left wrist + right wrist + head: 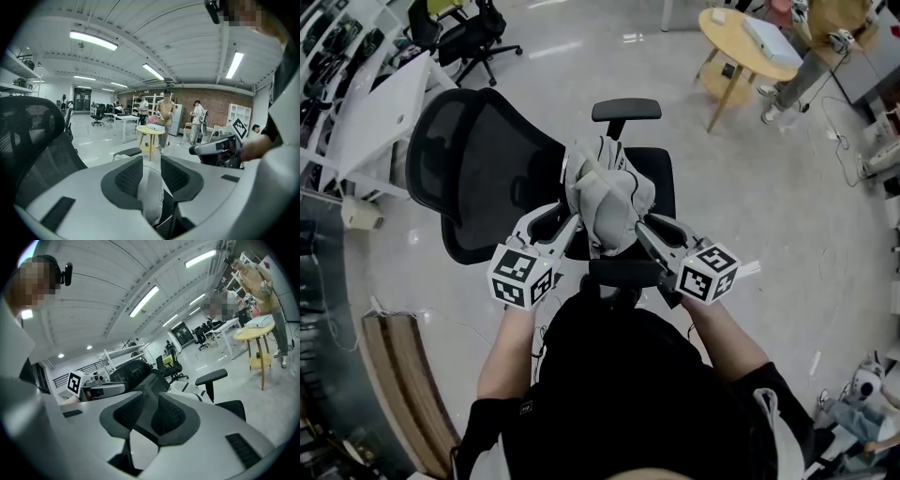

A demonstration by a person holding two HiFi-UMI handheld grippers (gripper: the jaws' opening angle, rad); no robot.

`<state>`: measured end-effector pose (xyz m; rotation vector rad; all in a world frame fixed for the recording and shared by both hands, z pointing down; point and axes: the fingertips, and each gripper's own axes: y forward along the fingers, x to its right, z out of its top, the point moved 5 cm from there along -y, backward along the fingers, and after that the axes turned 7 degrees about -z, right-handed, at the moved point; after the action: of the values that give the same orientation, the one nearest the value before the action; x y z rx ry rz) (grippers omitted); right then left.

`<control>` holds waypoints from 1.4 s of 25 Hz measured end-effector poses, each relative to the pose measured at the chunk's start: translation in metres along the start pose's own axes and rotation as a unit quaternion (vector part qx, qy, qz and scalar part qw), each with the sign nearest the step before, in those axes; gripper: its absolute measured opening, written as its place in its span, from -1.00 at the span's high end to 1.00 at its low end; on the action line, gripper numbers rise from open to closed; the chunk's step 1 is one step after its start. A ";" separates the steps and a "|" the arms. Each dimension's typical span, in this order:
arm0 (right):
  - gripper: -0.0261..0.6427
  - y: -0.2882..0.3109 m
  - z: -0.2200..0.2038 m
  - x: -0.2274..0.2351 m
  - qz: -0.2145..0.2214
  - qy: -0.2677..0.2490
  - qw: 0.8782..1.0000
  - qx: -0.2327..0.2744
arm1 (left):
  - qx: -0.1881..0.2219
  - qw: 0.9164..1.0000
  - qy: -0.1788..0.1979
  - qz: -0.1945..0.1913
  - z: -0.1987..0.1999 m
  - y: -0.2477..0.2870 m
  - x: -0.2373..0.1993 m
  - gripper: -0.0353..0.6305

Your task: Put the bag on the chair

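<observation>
A grey-and-white fabric bag hangs above the seat of a black mesh office chair, lifted between both grippers. My left gripper is shut on the bag's left side. In the left gripper view its pads pinch a pale fold of the bag. My right gripper is shut on the bag's right side. In the right gripper view a dark strip of the bag runs between the jaws, with pale fabric below. The bag's underside is hidden.
The chair's near armrest lies just under my hands and the far armrest sits beyond the bag. A white desk stands at left. A round yellow table with a person beside it stands at far right.
</observation>
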<state>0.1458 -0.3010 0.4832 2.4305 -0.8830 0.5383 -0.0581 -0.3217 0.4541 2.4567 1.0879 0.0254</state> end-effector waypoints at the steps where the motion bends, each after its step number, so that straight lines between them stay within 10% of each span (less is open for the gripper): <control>1: 0.58 -0.004 0.002 -0.005 0.001 -0.007 1.000 0.006 | 0.002 1.000 -0.001 -0.001 -0.002 -0.005 0.005 0.52; 24: 0.66 -0.088 -0.038 -0.155 -0.057 -0.160 0.984 0.053 | 0.072 0.988 0.015 -0.138 -0.050 -0.115 0.091 0.69; 35: 0.78 -0.129 -0.034 -0.170 -0.049 -0.195 0.977 0.066 | 0.094 0.971 0.111 -0.190 -0.039 -0.142 0.173 0.70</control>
<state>0.1049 -0.1136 0.3829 2.7386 -0.8959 0.0819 -0.0455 -0.1008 0.4031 2.4053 1.7154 0.0816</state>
